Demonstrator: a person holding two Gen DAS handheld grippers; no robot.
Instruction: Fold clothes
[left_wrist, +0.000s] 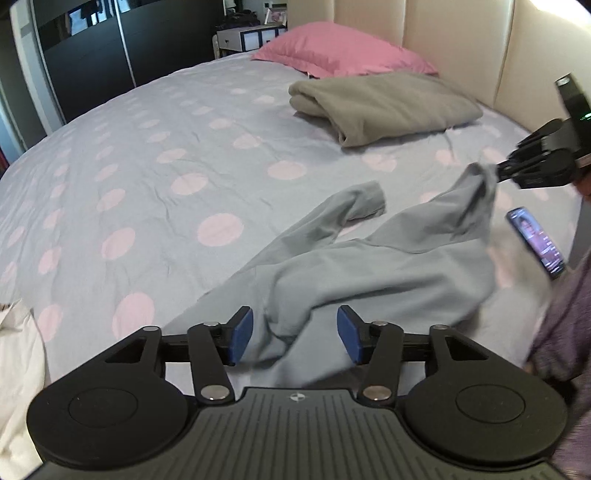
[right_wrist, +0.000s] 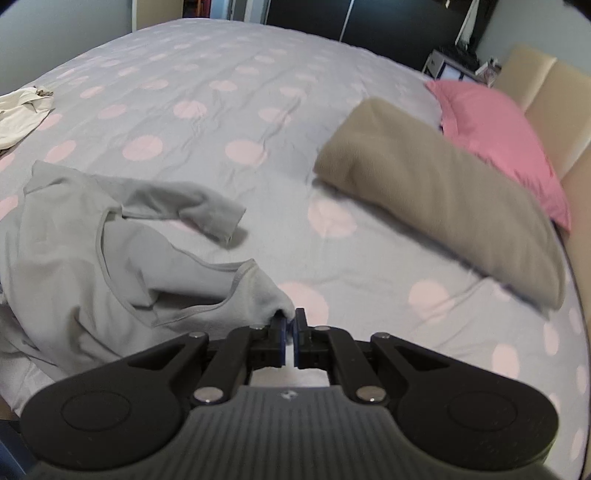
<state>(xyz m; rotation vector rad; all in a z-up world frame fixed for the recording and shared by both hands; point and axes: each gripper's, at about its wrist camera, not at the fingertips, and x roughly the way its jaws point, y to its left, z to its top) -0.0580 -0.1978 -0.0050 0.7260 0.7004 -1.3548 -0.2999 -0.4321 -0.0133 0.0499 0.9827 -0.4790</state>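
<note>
A: Two grippers, one grey long-sleeved top (left_wrist: 369, 266). Where does it lie?
B: Crumpled on the near part of the bed (left_wrist: 155, 155), on a grey sheet with pink dots. One sleeve reaches away toward the far side.
A: The left gripper (left_wrist: 294, 334)?
B: Jaws parted about halfway; a fold of the top lies between the blue pads (left_wrist: 242, 334), but they do not press on it.
A: And the right gripper (right_wrist: 290, 332)?
B: Pinched tight on an edge of the top near the neckline, lifting that corner.
A: Anything else?
B: A folded tan blanket (left_wrist: 384, 103) farther off, touching a pink pillow (left_wrist: 343, 48). A phone (left_wrist: 535, 242) at the right, screen lit.
A: Any writing?
B: None legible; the screen is too small to read.
</note>
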